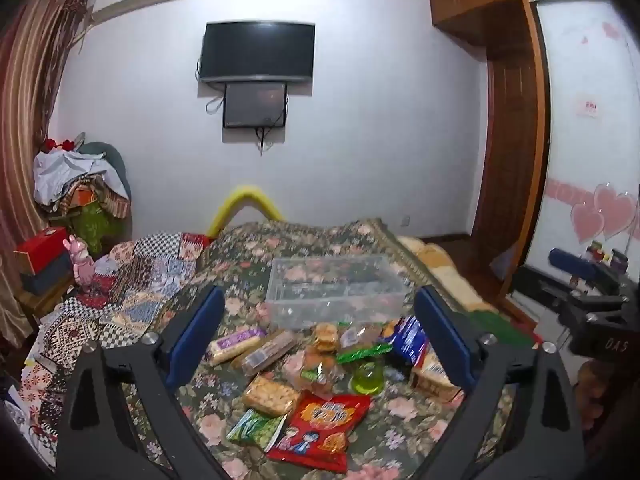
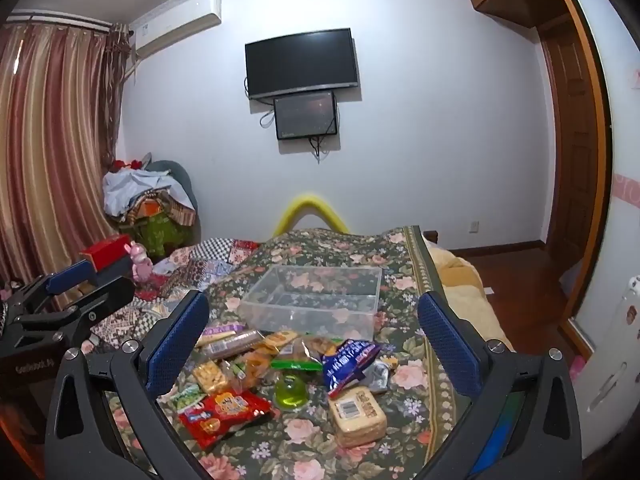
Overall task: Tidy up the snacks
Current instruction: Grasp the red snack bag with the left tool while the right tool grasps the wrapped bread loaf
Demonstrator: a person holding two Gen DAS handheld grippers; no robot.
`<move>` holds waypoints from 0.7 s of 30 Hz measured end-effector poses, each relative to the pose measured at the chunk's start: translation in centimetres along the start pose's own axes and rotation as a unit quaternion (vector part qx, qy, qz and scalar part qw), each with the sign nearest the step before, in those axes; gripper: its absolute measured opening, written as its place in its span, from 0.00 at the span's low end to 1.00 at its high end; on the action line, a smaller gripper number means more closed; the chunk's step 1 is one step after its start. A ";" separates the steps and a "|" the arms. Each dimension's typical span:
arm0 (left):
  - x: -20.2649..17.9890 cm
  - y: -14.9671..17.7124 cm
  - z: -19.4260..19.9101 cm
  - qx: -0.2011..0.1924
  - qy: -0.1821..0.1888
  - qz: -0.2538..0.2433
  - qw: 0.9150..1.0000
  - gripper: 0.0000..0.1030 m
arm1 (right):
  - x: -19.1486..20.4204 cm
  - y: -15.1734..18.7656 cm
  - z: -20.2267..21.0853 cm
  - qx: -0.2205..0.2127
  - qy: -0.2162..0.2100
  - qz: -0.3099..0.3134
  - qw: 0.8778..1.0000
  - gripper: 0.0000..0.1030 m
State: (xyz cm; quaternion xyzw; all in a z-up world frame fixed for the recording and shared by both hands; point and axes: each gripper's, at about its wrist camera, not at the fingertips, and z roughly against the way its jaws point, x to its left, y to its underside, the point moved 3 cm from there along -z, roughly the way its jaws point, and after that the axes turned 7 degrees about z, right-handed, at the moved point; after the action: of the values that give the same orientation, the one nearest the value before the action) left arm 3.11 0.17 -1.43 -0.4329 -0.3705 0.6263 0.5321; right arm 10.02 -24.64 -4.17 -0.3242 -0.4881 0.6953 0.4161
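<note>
Clear rectangular plastic storage bin (image 2: 316,296) sits on the bed's dark floral bedspread (image 2: 404,376), empty as far as its transparent walls show. Every snack lies loose in a heap on the near side of it, none inside: red crinkly chip bag (image 2: 224,410), green jelly cup (image 2: 291,394), blue foil packet (image 2: 350,362), wrapped block of pale biscuits (image 2: 358,416), small pack of square yellow crackers (image 1: 272,395), green-and-white sachet (image 1: 256,432), long pale wafer bar (image 1: 236,343). Left hand-held gripper (image 1: 318,338) hangs above the heap, jaws spread wide, grasping nothing. Right hand-held gripper (image 2: 314,346) likewise released and empty, aimed over the same heap toward the bin. Judgement: sorting has not visibly started; the whole pile remains to be lifted piece by piece into the bin.
</note>
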 end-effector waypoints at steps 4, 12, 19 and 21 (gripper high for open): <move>0.9 1.5 -2.0 0.045 -0.006 -0.008 0.999 0.83 | -0.8 1.5 -1.0 0.027 0.001 0.007 1.000 0.98; 2.5 5.2 -4.9 0.136 0.015 0.010 0.991 0.76 | -2.0 4.9 -3.4 0.110 -0.011 0.016 0.994 0.78; 3.5 9.1 -7.9 0.224 0.032 0.018 0.974 0.76 | -3.0 8.2 -5.5 0.182 -0.032 -0.007 0.983 0.66; 3.5 10.2 -8.8 0.249 0.036 0.022 0.967 0.76 | -3.2 9.0 -6.0 0.198 -0.037 -0.015 0.979 0.64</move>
State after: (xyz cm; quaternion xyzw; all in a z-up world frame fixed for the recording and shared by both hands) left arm 7.66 2.03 -14.45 -0.3167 -0.1736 0.6942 0.6226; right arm 14.23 -26.62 -14.44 -0.2017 -0.3605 0.7837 0.4638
